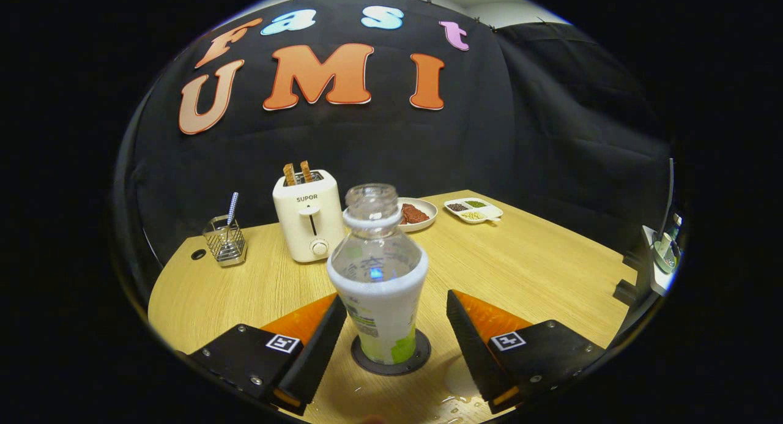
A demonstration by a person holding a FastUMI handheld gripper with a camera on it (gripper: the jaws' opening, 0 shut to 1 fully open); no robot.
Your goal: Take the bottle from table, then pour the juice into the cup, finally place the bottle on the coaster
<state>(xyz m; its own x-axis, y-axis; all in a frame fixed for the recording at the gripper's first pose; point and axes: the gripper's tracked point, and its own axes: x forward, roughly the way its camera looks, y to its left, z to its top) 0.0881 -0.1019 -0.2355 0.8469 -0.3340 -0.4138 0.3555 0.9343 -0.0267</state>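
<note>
**A:** Where was the bottle in the gripper view?

**B:** The uncapped plastic bottle (379,277) stood upright at the lower middle of the frame, its base on the dark round coaster (391,353). It sat between the two fingers of the gripper (396,323).

**A:** Were the jaws closed on it?

**B:** No. They were spread wide. The left finger's tip came just beside the bottle's lower label; I could not tell whether it touched. The right finger stood clearly apart from it.

**A:** What lay beyond?

**B:** On the wooden table (538,265), a white toaster (309,222) with two slices of toast (297,173) sticking up, left of centre behind the bottle. Further left, a wire holder (225,240) with a utensil in it. Right of the bottle's neck, a plate of reddish food (419,215), and further right a divided white dish (473,210) with small grains or beans.

**A:** Anything near the fingers?

**B:** A wet, shiny patch (456,390) on the table near the right finger, at the bottom of the frame.
</note>
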